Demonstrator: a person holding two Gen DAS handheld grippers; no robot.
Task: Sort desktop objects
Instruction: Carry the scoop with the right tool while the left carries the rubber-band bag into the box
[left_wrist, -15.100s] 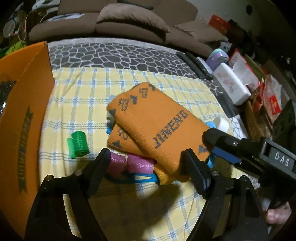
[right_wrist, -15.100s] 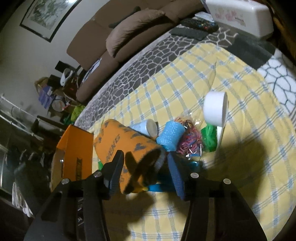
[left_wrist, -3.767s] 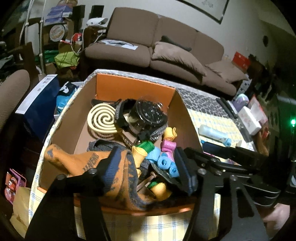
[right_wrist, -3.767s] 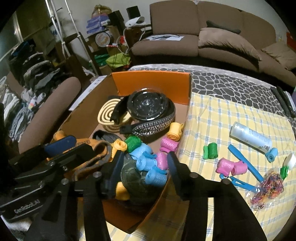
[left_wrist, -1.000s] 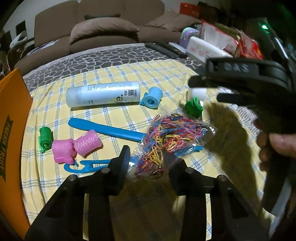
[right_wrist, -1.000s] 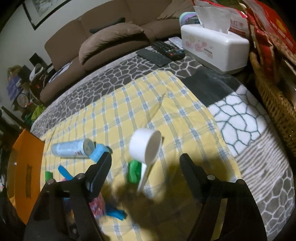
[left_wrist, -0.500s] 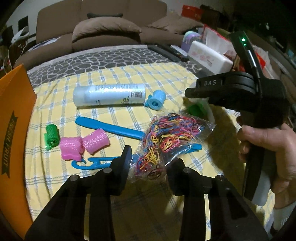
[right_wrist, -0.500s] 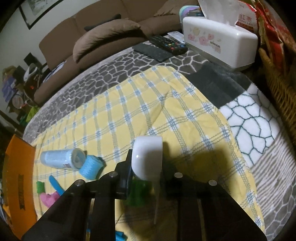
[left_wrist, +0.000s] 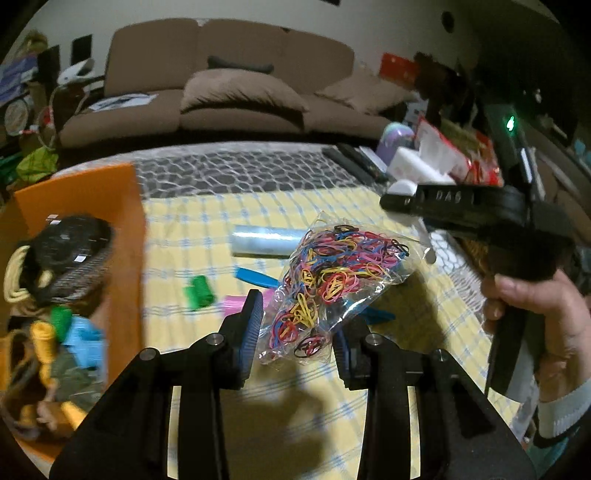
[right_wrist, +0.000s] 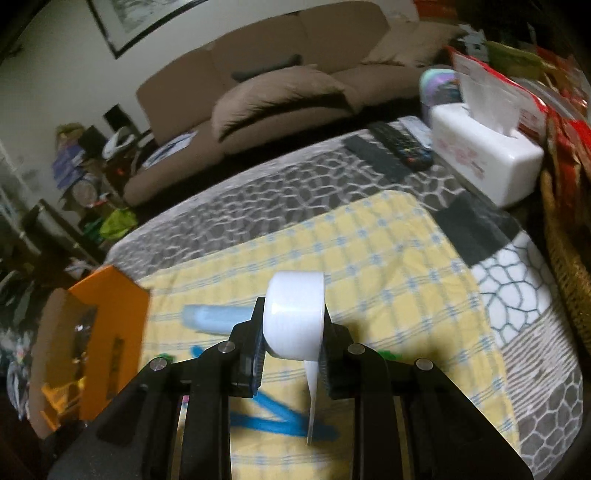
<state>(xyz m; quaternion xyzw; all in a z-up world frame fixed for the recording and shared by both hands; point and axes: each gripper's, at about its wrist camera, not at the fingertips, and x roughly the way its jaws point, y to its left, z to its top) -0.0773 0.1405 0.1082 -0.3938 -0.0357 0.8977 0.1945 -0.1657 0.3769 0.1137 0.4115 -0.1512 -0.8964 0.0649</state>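
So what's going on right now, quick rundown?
Left claw shut on bag of rubber bands. Right claw shut on white scoop. Both lifted off the cloth; orange box to the left, path clear.

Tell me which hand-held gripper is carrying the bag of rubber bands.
The left hand-held gripper: its pads pinch the clear bag of coloured rubber bands. The right hand-held gripper is shut on a white measuring scoop instead.

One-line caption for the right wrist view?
Right gripper clamps a white measuring scoop above the yellow checked cloth, orange box at left.
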